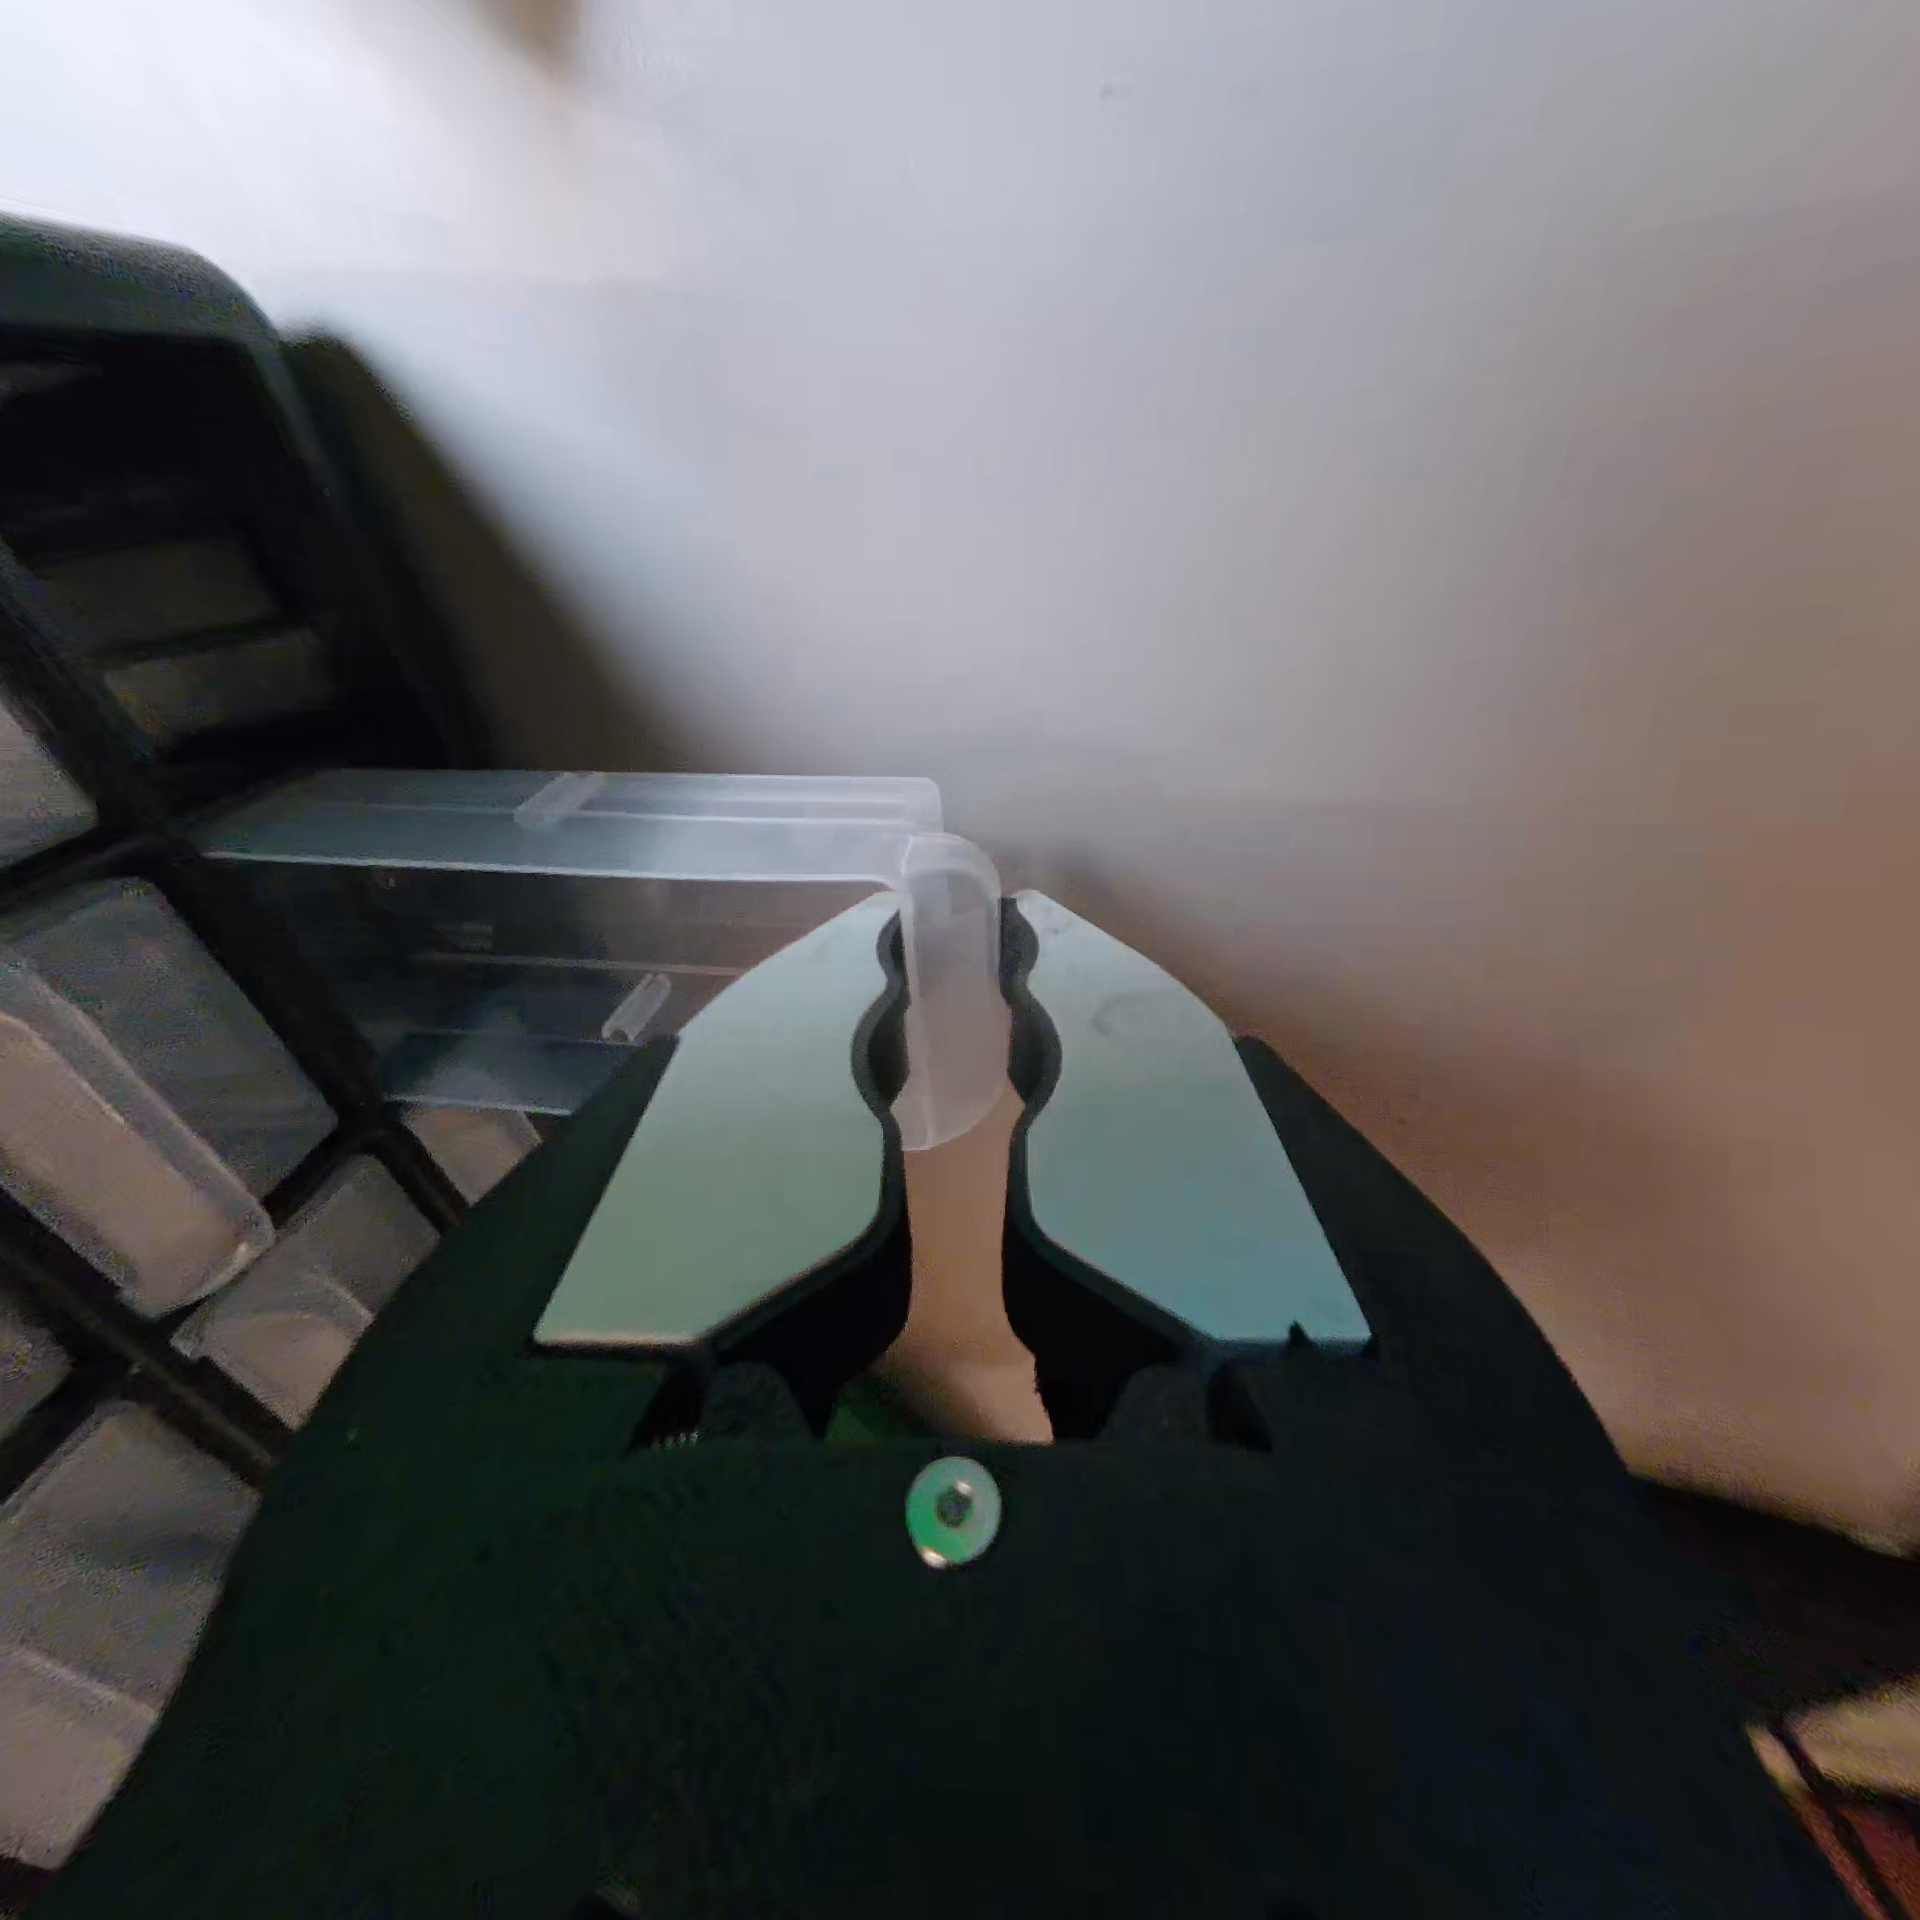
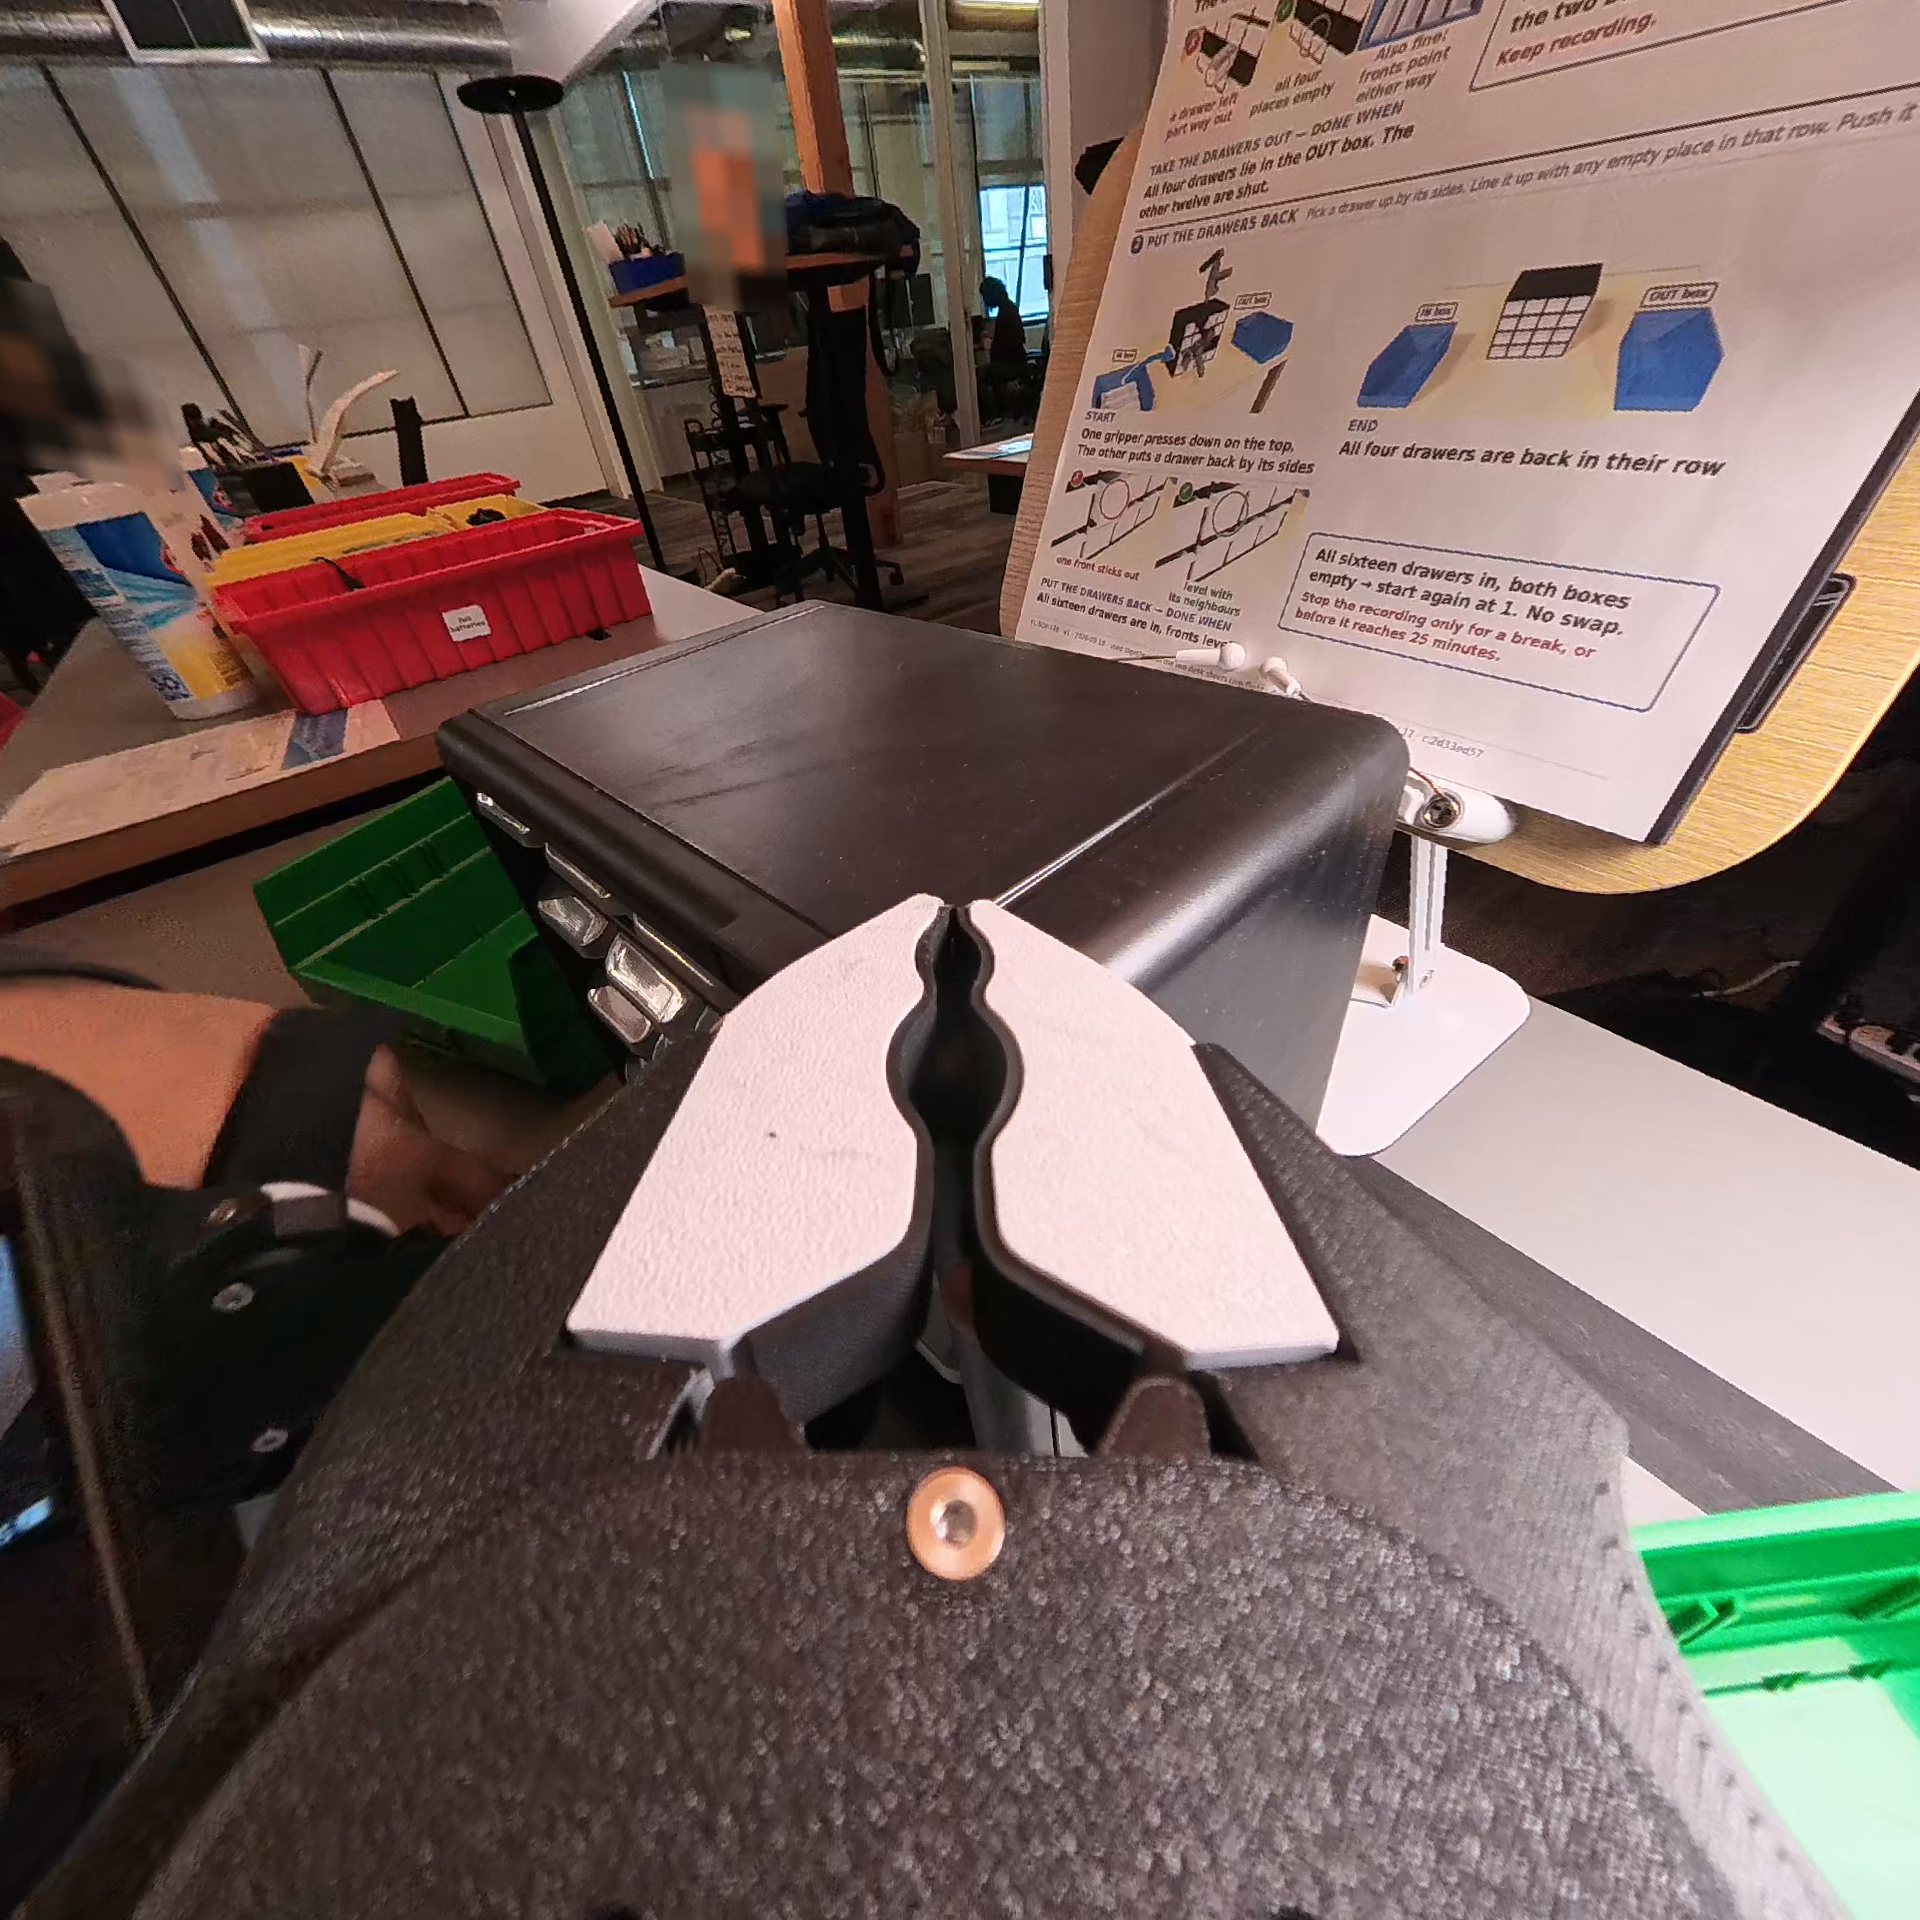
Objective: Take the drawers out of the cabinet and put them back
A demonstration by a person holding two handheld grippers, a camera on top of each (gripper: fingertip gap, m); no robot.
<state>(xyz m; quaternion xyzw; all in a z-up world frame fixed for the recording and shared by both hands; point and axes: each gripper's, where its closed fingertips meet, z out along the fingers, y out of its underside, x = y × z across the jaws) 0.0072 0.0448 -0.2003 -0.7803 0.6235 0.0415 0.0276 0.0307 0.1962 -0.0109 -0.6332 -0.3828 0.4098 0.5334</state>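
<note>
- Clear plastic drawer [image 1: 540,935] sticks well out of the black plastic cabinet [image 2: 935,769], most of its length exposed, its back end at the slot; its curved front tab is pinched in the left claw [image 1: 951,1023], jaws narrowed onto it.
- Risk, as I judge it: the tab is a small, slick hold — a twist could slip it, or the freed drawer could sag and drop.
- Right claw [image 2: 954,925] hovers above the cabinet's top rear corner, jaws together and empty — whether it touches the top is unclear.
- Green plastic bins [image 2: 416,935] flank the cabinet on the tabletop [image 2: 1662,1195].
</note>
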